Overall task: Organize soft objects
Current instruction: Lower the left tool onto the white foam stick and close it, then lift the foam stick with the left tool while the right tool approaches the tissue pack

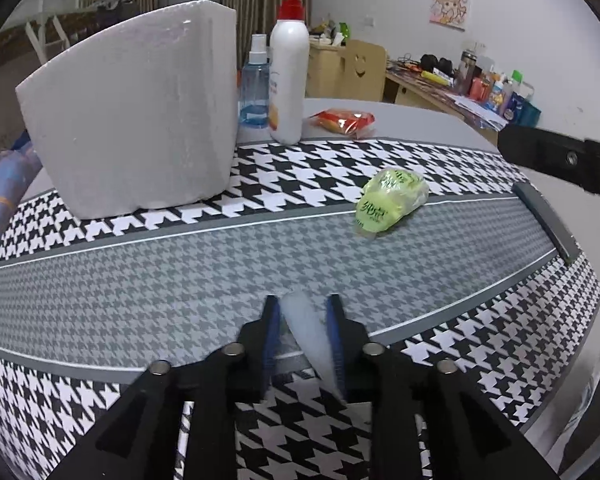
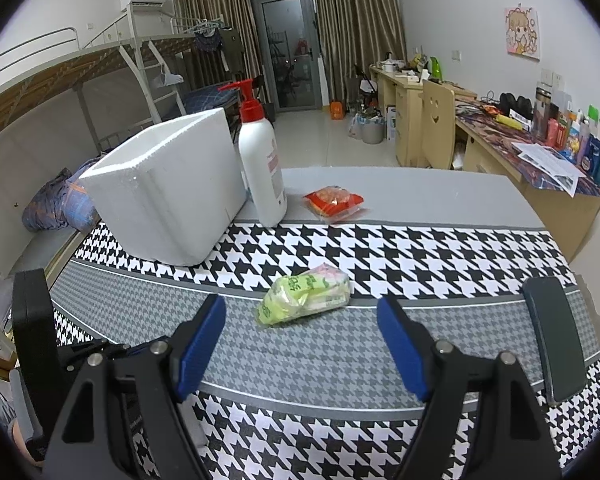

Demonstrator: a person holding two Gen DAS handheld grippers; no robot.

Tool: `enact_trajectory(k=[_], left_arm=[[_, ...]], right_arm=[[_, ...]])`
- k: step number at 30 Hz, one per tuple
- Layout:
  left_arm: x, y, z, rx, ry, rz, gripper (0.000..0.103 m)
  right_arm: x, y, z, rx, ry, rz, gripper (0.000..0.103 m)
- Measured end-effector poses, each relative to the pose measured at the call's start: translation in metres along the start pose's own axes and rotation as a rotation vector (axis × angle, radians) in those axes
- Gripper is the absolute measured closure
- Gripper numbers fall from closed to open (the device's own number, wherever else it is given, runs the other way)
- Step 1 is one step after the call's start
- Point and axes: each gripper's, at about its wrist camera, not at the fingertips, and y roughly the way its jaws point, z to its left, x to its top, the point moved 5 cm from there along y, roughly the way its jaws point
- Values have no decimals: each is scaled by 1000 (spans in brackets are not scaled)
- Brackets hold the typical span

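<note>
Ahead of your right claw the grey band of cloth lies bare up to the green packet. Beyond it on the left, the foam box and pump bottle wall off that side. Far right of the claw, a dark phone lies flat.

A pale translucent soft packet, blurred, sits tilted between the blue pads of the left hand-held gripper, near edge of the houndstooth-covered worktop. A crumpled yellow-green plastic-wrapped packet with green print lies on its side mid-worktop, on the line between the grey band and the bold check, well apart from the rest. A flat red-and-orange sealed packet lies on the far plain grey strip, just right of the white pump bottle; the white foam box stands upright at far left.
</note>
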Motion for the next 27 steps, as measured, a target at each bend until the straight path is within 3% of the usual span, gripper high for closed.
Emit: enact_trajectory(k=[4,15,22,24,27], left_arm=[[-8,-6,3,11,-27,2,54],[-30,-7,-5,10,-44,70,54],[-31,-4,-10,20,-55,73,54],[-30,-2,-12,24,-49,73,56],[-27,1,-14,18,-46,67,68]], right_arm=[[1,1,1,6,0,1,21],[2,10,8,23,-16,17,21],[2,21,9,15,-21,36,21],[2,27,6,10,-15,52,21],[1,35,4,7,-5,73,21]])
